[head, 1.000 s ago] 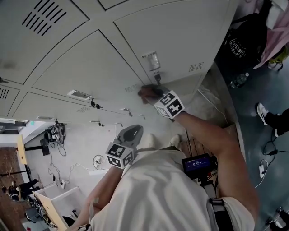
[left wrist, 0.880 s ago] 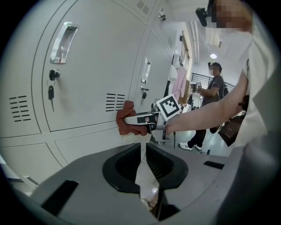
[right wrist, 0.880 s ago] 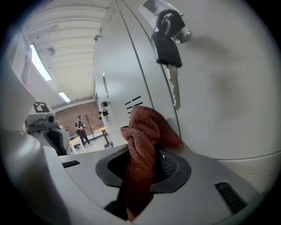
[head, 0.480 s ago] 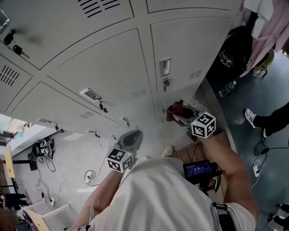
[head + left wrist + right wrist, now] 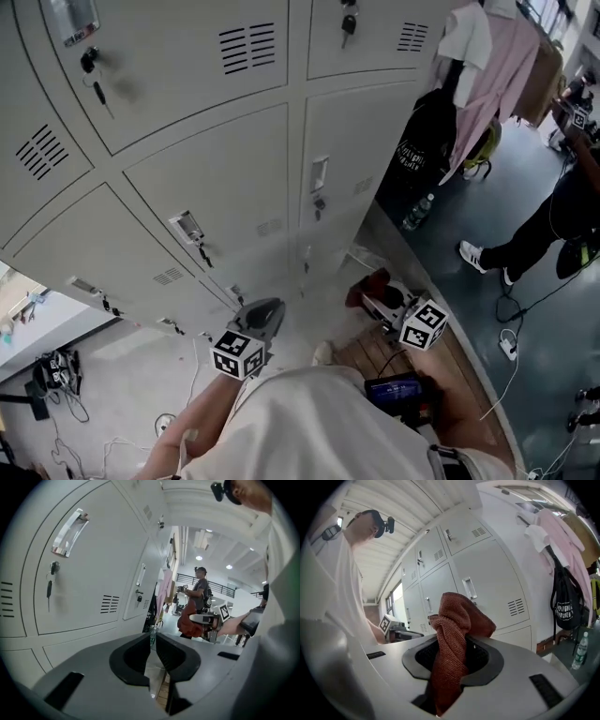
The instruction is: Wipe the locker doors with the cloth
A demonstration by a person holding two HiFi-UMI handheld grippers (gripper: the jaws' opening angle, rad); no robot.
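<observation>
The head camera looks steeply down from above the person's shoulders, with the locker doors (image 5: 216,178) close at upper left and the floor at right. Each tool camera sits low behind its own jaws, which fill the lower frame. The left tool (image 5: 153,637) view faces along the locker row toward the right tool (image 5: 194,619) (whose view looks back the opposite way). All three views share the doors.

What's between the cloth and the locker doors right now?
Nothing: in the head view the cloth, clamped in the right gripper, hangs clear of the locker doors, only air between.
</observation>
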